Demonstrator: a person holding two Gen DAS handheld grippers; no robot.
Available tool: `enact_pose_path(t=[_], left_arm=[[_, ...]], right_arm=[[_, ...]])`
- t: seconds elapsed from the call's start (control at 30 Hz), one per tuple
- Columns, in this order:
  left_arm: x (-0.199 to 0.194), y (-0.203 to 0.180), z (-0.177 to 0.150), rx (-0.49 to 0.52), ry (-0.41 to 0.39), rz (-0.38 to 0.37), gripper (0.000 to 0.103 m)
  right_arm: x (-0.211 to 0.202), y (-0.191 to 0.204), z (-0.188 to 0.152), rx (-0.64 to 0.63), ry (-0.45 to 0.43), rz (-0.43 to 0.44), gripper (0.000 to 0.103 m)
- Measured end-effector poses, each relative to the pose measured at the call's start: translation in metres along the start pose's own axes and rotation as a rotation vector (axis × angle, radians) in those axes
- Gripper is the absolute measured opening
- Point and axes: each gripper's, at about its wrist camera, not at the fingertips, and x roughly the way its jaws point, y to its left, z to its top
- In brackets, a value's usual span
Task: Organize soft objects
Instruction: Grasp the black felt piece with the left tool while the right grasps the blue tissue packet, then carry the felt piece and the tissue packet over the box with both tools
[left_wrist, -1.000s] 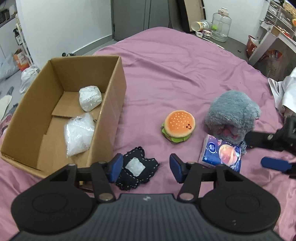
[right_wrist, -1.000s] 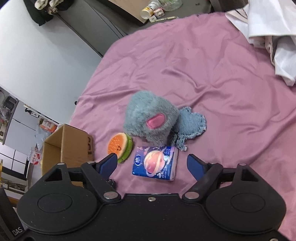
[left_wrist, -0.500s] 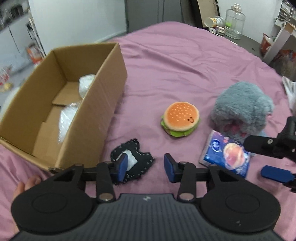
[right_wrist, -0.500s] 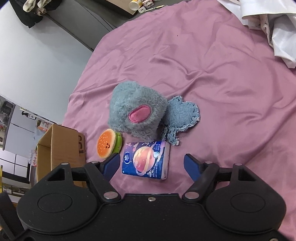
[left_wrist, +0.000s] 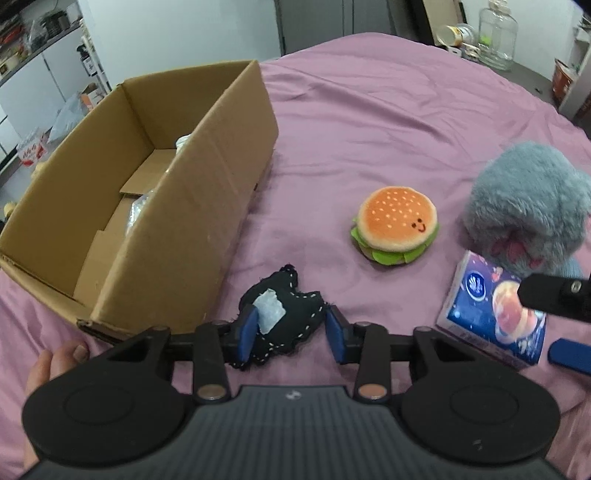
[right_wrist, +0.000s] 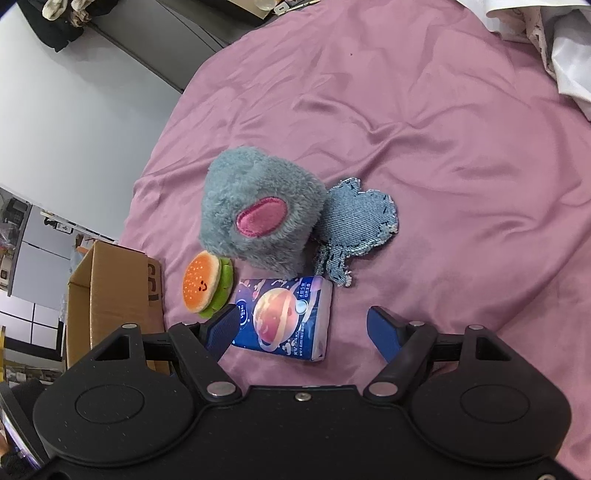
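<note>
Straddling the black pouch (left_wrist: 275, 317) beside the box (left_wrist: 155, 206), the left gripper (left_wrist: 291, 332) stood open, nothing held; it needed squeezing centrally. Right gripper (right_wrist: 301, 330) hovered wide over the tissue pack (right_wrist: 286, 317).

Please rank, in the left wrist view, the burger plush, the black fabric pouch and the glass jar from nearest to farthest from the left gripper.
From the left gripper:
1. Black fabric pouch, between the open fingers.
2. Burger plush, ahead and to the right on the purple sheet.
3. Glass jar, far back right, beyond the bed.
</note>
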Motion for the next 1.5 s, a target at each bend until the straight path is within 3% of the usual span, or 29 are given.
enact_pose_path(t=[0.17, 0.23, 0.4, 0.53, 0.73, 1.13, 1.5], left_arm=[[-0.001, 0.007, 0.001, -0.014, -0.005, -0.018, 0.023], [-0.004, 0.01, 0.001, -0.026, -0.006, -0.035, 0.022], [-0.009, 0.014, 0.003, -0.049, 0.003, -0.098, 0.022], [-0.016, 0.016, 0.003, -0.056, -0.001, -0.142, 0.021], [-0.022, 0.018, 0.004, -0.051, -0.002, -0.2, 0.022], [-0.038, 0.015, 0.01, -0.015, -0.018, -0.31, 0.022], [-0.021, 0.004, 0.003, 0.004, 0.033, -0.338, 0.022]], right_arm=[[0.002, 0.006, -0.003, -0.031, 0.002, 0.0, 0.074], [0.004, 0.009, -0.005, -0.048, 0.013, 0.003, 0.067], [0.013, 0.016, -0.01, -0.096, 0.021, -0.014, 0.065], [0.015, 0.017, -0.009, -0.112, 0.014, -0.024, 0.041], [0.01, 0.017, -0.007, -0.115, 0.011, -0.008, 0.026], [-0.009, 0.023, -0.012, -0.125, 0.017, 0.031, 0.021], [-0.008, 0.02, -0.011, -0.066, 0.053, 0.103, 0.02]])
